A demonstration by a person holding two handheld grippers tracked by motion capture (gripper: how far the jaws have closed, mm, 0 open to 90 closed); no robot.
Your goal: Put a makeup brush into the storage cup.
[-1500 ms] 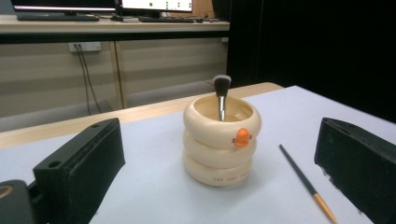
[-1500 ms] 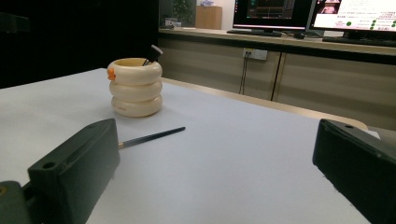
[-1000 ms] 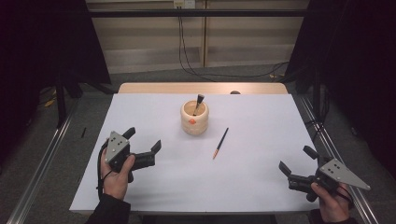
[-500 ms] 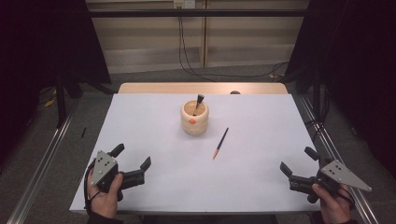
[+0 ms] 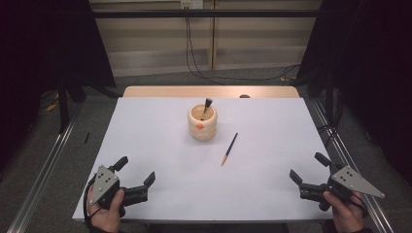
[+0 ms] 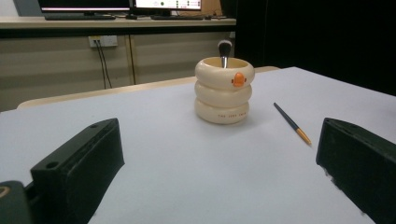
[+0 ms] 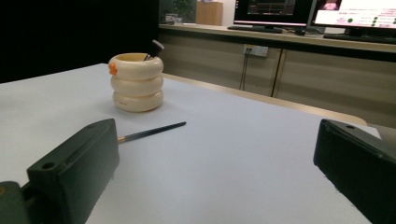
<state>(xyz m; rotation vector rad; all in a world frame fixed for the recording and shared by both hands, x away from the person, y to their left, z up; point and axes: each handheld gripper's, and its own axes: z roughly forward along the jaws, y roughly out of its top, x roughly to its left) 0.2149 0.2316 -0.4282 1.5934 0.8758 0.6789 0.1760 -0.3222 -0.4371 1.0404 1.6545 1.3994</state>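
A slim dark pencil with an orange tip (image 5: pixel 230 149) lies flat on the white table cover (image 5: pixel 160 126), just to the right of and a little nearer the person than a cream holder shaped like three stacked rings (image 5: pixel 202 122), and apart from it; its orange end points toward the person and its dark end slants away to the right. From the left gripper view the pencil (image 6: pixel 292 123) lies to the right of the holder (image 6: pixel 223 90), orange tip nearest the camera; from the right gripper view it (image 7: pixel 151 132) lies in front of the holder (image 7: pixel 137 82), its pale tip toward the left jaw. The holder stands upright near the middle of the cover, an orange mark on its top ring facing the person, and a dark-handled brush (image 5: pixel 206 107) leans inside it with its head above the rim. Well away from the holder, at the near left corner of the cover, the left gripper (image 5: pixel 135 172) is held in a hand (image 5: pixel 104 214), jaws spread wide with nothing between them, aimed roughly toward the holder. Equally far from the holder, at the near right edge, the right gripper (image 5: pixel 307 167) sits in the other hand (image 5: pixel 346 214), its jaws likewise wide apart and empty. Neither gripper touches the pencil or the holder. Beyond the holder, a strip of bare wooden tabletop (image 5: pixel 209 91) shows past the far edge of the cover.
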